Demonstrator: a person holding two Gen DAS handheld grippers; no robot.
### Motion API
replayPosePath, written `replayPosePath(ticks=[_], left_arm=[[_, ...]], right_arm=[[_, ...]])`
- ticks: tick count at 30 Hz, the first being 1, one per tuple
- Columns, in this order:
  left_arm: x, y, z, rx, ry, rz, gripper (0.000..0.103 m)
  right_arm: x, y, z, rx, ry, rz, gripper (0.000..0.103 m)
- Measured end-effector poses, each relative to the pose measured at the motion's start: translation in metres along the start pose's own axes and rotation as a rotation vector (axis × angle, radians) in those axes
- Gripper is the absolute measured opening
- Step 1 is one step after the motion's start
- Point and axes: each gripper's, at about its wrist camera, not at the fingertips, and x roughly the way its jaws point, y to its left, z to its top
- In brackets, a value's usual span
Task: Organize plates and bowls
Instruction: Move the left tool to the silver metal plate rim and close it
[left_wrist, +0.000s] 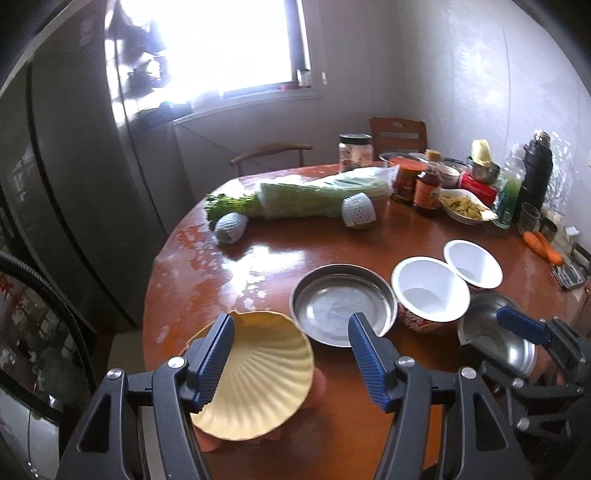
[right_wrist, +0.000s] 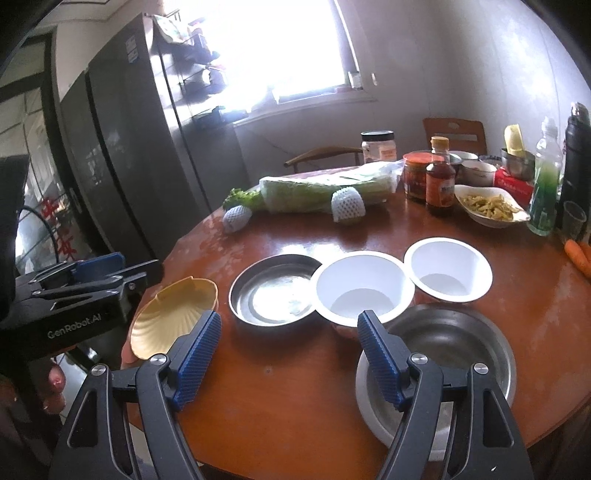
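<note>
A yellow shell-shaped plate (left_wrist: 258, 373) lies at the near left edge of the round wooden table (left_wrist: 280, 254); it also shows in the right wrist view (right_wrist: 173, 317). My left gripper (left_wrist: 291, 325) is open just above it, the left finger over its rim. To its right lie a flat steel plate (left_wrist: 341, 306), two white bowls (left_wrist: 430, 291) (left_wrist: 472, 262) and a deep steel bowl (left_wrist: 495, 332). My right gripper (right_wrist: 290, 319) is open and empty above the table front, its right finger over the steel bowl (right_wrist: 454, 343).
Wrapped cabbage (left_wrist: 325, 195), two foam-netted fruits, jars, sauce bottles, a dish of food (left_wrist: 467, 210), a thermos and carrots crowd the far and right side. A dark fridge (left_wrist: 74, 177) stands at left. Chairs stand behind the table.
</note>
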Motion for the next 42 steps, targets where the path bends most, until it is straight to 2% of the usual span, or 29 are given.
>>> replayPosePath(ticks=[5,7,10,18,22,32,36,39,42], left_arm=[[0.016,-0.004,0.014,0.035,0.052,-0.026,0.064],[0.029,-0.002,0.021,0.040,0.092,-0.060,0.064],[0.046,0.003,0.028,0.043,0.126,-0.055,0.064],[0.106,0.011,0.040,0.031,0.228,-0.080,0.064],[0.139,0.008,0.044,0.048,0.276,-0.069,0.064],[0.183,0.010,0.041,0.037,0.328,-0.092,0.060],[0.189,0.011,0.040,0.028,0.338,-0.106,0.060],[0.192,0.009,0.038,0.034,0.344,-0.112,0.059],[0.196,0.007,0.036,0.046,0.356,-0.118,0.057]], right_arm=[[0.007,0.006,-0.003,0.012,0.029,0.015,0.078],[0.014,0.013,-0.006,0.003,0.051,0.013,0.078],[0.028,0.019,-0.009,0.006,0.086,0.022,0.078],[0.074,0.011,-0.015,0.115,0.182,0.047,0.078],[0.093,0.004,-0.017,0.172,0.214,0.049,0.078],[0.110,0.006,-0.003,0.196,0.176,0.008,0.078],[0.118,0.011,-0.001,0.245,0.239,0.034,0.078],[0.126,0.019,-0.002,0.215,0.260,-0.032,0.078],[0.134,0.014,-0.006,0.262,0.278,-0.014,0.078]])
